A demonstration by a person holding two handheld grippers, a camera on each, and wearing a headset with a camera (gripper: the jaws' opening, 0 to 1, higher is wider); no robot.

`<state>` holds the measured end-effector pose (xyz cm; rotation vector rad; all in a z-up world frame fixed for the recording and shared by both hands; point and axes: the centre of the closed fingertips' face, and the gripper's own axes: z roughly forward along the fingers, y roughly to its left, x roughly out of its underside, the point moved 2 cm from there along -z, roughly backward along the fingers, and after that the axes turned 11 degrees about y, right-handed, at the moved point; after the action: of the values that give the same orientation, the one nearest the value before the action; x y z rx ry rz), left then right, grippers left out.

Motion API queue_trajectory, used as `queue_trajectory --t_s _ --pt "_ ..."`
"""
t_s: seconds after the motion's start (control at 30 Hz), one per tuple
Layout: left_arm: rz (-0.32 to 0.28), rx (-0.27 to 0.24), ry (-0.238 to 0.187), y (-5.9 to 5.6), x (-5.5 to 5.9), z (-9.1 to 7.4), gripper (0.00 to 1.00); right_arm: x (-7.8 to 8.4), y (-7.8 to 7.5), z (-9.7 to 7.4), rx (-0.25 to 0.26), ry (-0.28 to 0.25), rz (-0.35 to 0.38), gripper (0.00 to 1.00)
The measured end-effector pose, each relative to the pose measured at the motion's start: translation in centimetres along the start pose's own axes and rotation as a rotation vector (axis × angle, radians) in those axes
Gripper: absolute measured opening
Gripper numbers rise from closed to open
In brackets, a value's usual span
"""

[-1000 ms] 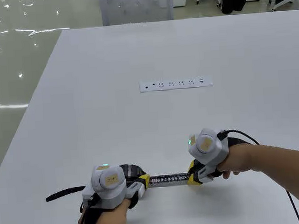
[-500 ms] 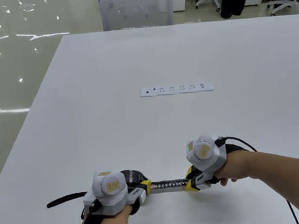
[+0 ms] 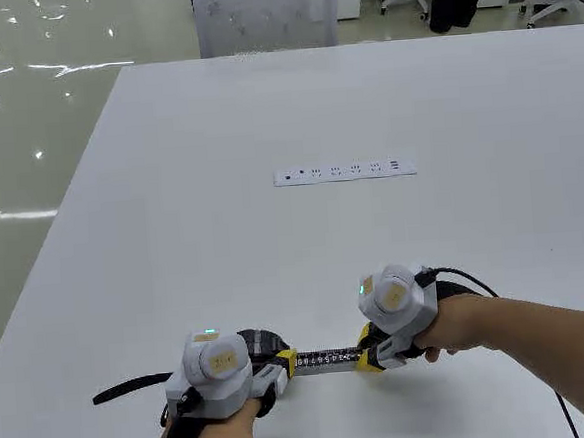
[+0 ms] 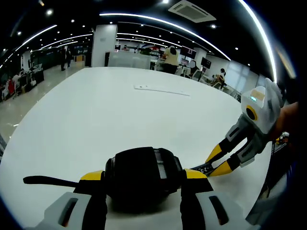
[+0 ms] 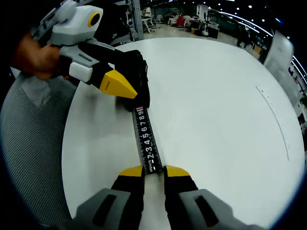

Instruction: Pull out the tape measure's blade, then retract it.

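Jaws of the right gripper are closed on the free end of the tape measure's blade, the yellow tips pinching it from either side with the lowest numbers just ahead of them. From that pinch the blade runs straight forward along the gripper's own line, low over the white desk. Only a short numbered length is exposed before it enters the mouth of the black tape measure case. The left gripper is clamped on that case, which sits between its two jaws right at the tips. The blade leaves the case to this gripper's forward right, towards the other gripper. The blade's long axis therefore joins the two grippers, which stand near each other with nothing between them but the tape. By my reading, the coming move turns on that line. Drawing the right gripper back along it would pay out more blade, and easing it forward towards the case would let the blade return, while the left gripper holds the case steady. A dark wrist strap trails from the case on the side away from the blade. A white power strip lies on the desk well beyond both grippers.
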<state>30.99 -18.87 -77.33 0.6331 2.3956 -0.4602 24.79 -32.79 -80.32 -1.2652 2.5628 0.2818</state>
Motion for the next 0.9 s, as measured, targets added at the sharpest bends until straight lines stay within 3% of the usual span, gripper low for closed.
queue_trajectory --t_s 0.9 --pt "-0.004 0.002 0.003 -0.1 0.0 -0.1 0.58 -1.4 0.5 0.4 0.01 -0.027 0.001 0.14"
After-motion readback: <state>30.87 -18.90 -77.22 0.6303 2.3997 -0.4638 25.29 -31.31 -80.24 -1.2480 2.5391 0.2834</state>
